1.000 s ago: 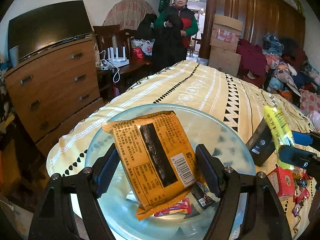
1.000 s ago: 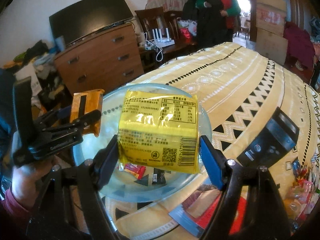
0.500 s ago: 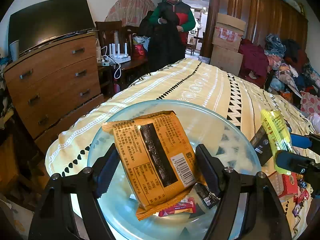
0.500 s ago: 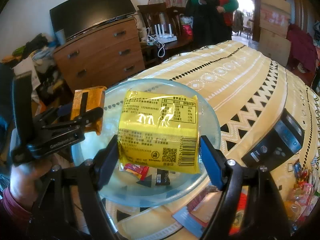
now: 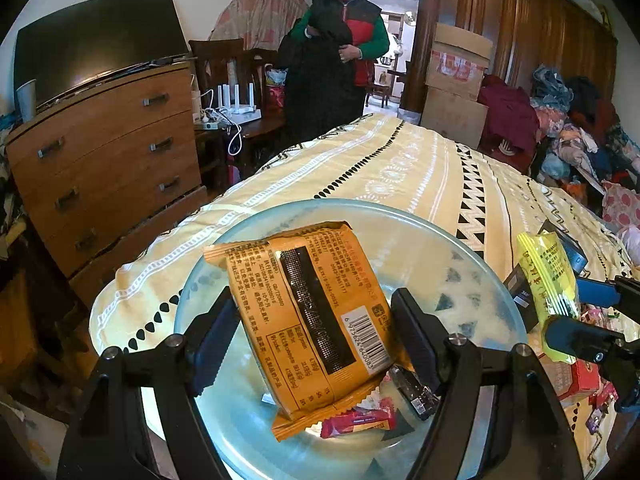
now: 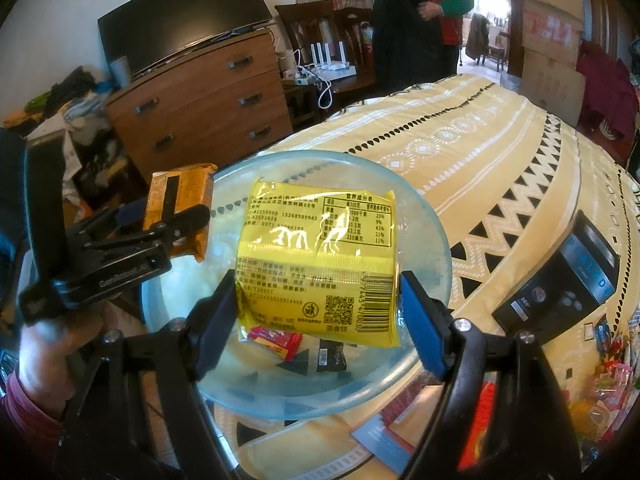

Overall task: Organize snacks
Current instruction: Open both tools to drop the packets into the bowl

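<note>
On a yellow patterned tablecloth [image 5: 400, 168] sits a glass bowl [image 6: 432, 232], and above it the left gripper [image 5: 312, 320] squeezes an orange snack pack [image 5: 308, 312] while the right gripper [image 6: 316, 292] squeezes a yellow snack pack [image 6: 320, 256].

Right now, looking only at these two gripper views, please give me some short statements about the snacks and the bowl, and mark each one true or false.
1. The left gripper holds an orange packet between its jaws. True.
2. The right gripper is empty. False: its jaws clamp a yellow packet.
3. Both packets hang over the glass bowl. True.
4. The bowl has nothing in it. False: a small red packet and a small black packet lie on its bottom.
5. The bowl stands on a bare wooden table. False: it rests on a yellow patterned cloth.
</note>
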